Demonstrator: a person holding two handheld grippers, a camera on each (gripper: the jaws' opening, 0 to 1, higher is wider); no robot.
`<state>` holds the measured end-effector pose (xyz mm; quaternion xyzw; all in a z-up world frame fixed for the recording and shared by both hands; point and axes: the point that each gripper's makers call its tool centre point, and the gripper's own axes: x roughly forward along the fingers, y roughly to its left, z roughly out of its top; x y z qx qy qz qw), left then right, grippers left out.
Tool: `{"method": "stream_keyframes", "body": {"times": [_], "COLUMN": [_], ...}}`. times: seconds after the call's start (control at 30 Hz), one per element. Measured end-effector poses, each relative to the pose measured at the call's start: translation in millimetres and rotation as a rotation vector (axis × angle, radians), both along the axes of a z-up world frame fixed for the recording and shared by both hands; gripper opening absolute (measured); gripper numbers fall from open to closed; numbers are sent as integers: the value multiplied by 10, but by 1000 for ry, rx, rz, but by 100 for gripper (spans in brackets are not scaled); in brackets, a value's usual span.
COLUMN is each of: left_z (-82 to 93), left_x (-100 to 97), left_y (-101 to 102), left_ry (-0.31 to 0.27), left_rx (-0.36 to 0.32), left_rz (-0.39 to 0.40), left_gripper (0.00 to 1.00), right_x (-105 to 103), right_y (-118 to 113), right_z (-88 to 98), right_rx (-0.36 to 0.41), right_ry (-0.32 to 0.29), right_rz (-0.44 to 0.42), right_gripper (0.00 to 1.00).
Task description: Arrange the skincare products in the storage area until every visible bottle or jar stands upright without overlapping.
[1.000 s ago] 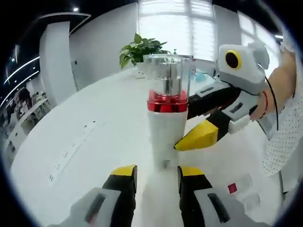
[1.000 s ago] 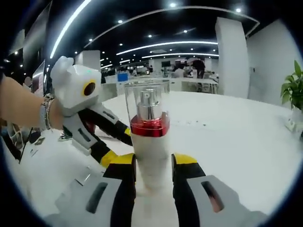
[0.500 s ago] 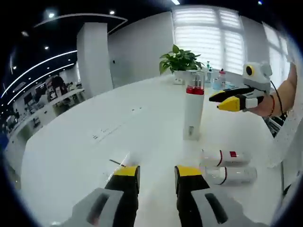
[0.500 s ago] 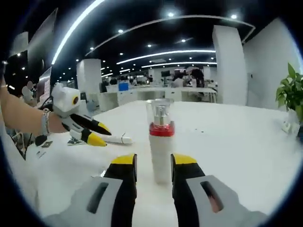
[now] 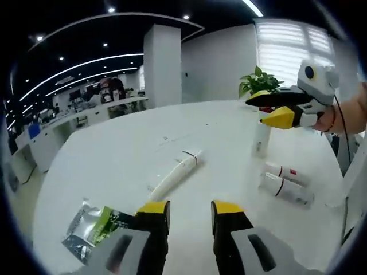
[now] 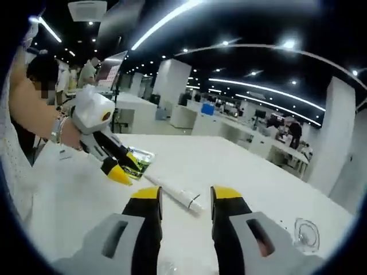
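- On the white table [image 5: 114,166], out ahead of the left gripper [image 5: 190,208], a long white tube [image 5: 175,175] lies flat on its side with a dark band near its far end. The right gripper view catches the same tube [image 6: 178,195] lying just beyond that gripper's tips.
- Over to the right in the left gripper view, an upright white bottle [image 5: 262,137] stands on the table, its top hidden behind the other gripper, so I cannot tell what cap it wears.
- Near that bottle's foot, closer to the camera, two more white bottles lie down side by side: one with a small red mark [image 5: 285,172], and one with a dark ring around it [image 5: 286,189]. They look just beside each other; touching or not, I cannot tell.
- The left gripper has its yellow-tipped jaws a little way apart, nothing between them.
- The right gripper [image 6: 184,197] shows the same: a narrow gap, holding nothing. Seen from the left gripper view, it [image 5: 279,114] hangs in the air in front of the upright bottle, held by a hand [image 5: 350,114].
- Beside the left gripper, a crinkled green and silver packet [image 5: 94,226] lies on the table; the right gripper view shows it [image 6: 139,158] just behind the left gripper's yellow tips [image 6: 117,172].
- A potted plant [image 5: 259,82] sits at the far edge, by the window blinds.
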<state>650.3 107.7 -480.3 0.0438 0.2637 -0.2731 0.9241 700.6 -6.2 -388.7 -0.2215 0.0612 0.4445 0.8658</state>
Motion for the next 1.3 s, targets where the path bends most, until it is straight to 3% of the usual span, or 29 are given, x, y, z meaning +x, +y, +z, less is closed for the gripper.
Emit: {"method": "stream_keyframes", "body": {"times": [0.17, 0.2, 0.43, 0.53, 0.67, 0.8, 0.83, 0.93, 1.1, 1.3], "left_z": [-95, -123, -256, -261, -271, -291, -293, -303, -360, -374], "left_x": [-118, -152, -275, -285, -302, -318, -322, -344, -406, -426], "left_y": [52, 43, 36, 48, 62, 80, 87, 86, 111, 143], "left_ry": [18, 21, 55, 60, 66, 75, 75, 80, 101, 112], "left_rx": [-30, -27, -2, -12, -20, -26, -27, -33, -31, -41], "left_rz": [40, 41, 37, 47, 57, 58, 60, 59, 59, 71], "left_gripper": [29, 29, 28, 28, 28, 28, 28, 28, 28, 28], "right_x": [195, 259, 527, 617, 714, 827, 809, 829, 871, 760], "right_y": [156, 187, 468, 529, 534, 535, 527, 452, 460, 437], "right_z": [-73, -130, -547, -762, -1012, -1086, -1126, -1238, -1226, -1263], "right_rx": [-61, -125, -338, -443, -553, -608, -626, -724, -673, -751], "right_ry": [32, 36, 123, 129, 138, 121, 142, 142, 176, 169], "right_rz": [38, 50, 124, 151, 161, 179, 200, 226, 240, 306], "right_gripper": [37, 38, 40, 40, 39, 40, 39, 34, 32, 27]}}
